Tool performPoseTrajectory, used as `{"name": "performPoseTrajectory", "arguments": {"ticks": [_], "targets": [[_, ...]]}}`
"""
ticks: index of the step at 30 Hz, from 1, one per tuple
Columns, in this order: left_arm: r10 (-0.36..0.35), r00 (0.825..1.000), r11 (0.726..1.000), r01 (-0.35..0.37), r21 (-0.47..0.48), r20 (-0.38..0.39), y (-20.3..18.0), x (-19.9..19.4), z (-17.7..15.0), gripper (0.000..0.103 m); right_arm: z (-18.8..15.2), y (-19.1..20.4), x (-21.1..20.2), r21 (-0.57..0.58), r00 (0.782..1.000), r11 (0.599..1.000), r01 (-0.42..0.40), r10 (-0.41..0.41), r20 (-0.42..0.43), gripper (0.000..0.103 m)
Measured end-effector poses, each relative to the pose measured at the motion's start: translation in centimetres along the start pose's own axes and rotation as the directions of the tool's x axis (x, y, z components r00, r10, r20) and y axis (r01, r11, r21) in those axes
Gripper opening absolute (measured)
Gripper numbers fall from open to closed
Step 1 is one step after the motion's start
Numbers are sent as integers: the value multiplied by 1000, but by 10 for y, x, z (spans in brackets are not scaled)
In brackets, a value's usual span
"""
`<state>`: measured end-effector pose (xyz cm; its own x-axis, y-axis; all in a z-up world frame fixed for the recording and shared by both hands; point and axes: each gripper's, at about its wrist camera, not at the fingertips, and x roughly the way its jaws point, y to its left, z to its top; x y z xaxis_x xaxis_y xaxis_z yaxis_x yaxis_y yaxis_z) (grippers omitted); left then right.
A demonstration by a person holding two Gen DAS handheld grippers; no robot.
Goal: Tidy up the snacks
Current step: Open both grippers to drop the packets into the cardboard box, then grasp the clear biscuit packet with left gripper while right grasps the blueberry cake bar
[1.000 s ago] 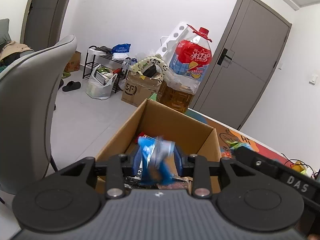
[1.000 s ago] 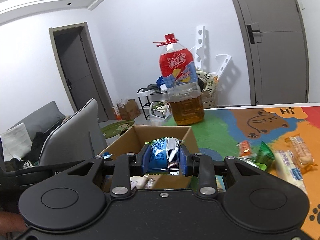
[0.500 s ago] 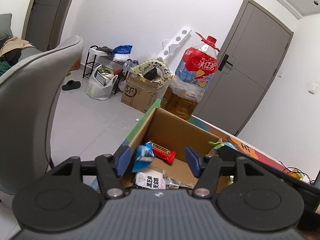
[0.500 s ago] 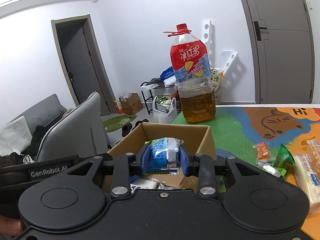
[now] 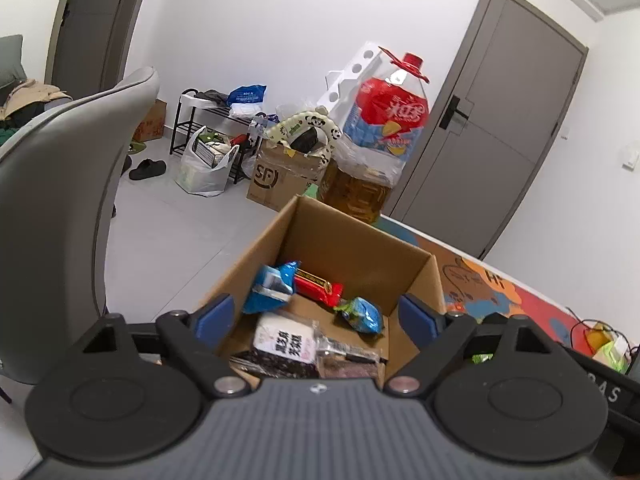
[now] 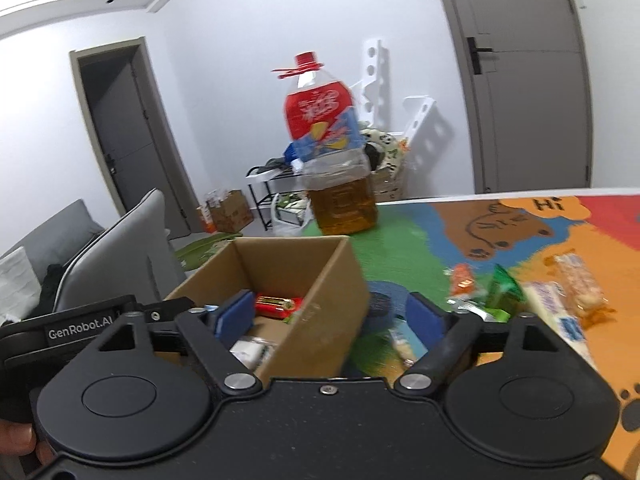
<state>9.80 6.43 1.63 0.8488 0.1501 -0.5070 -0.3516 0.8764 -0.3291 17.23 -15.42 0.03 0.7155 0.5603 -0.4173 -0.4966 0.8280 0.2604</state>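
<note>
An open cardboard box stands on the table and holds several snacks: a blue packet, a red bar, a green-blue packet and a black-and-white packet. My left gripper is open and empty just above the box's near edge. My right gripper is open and empty, straddling the box's right wall. Loose snacks lie on the mat to the right.
A large oil bottle with a red label stands behind the box; it also shows in the right wrist view. A grey chair is left of the table. A colourful mat covers the table.
Both grippers opened and let their blue packets go; the left's packet now lies in the box. The right gripper shifted right, over the box's right wall.
</note>
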Motion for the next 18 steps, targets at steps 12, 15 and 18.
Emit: {"name": "performPoseTrajectory", "arguments": {"ticks": [12, 15, 18], "targets": [[-24, 999, 997, 25, 76, -22, -40, -8, -19, 95, -16, -48, -34, 68, 996, 993, 92, -93, 1, 103], [-38, 999, 995, 40, 94, -31, -51, -9, -25, 95, -19, -60, -41, 88, 994, 990, 109, -109, -1, 103], [-51, 998, 993, 55, 108, -39, -61, -12, -29, 95, -21, -72, -49, 111, 992, 986, 127, -128, 1, 103]]}}
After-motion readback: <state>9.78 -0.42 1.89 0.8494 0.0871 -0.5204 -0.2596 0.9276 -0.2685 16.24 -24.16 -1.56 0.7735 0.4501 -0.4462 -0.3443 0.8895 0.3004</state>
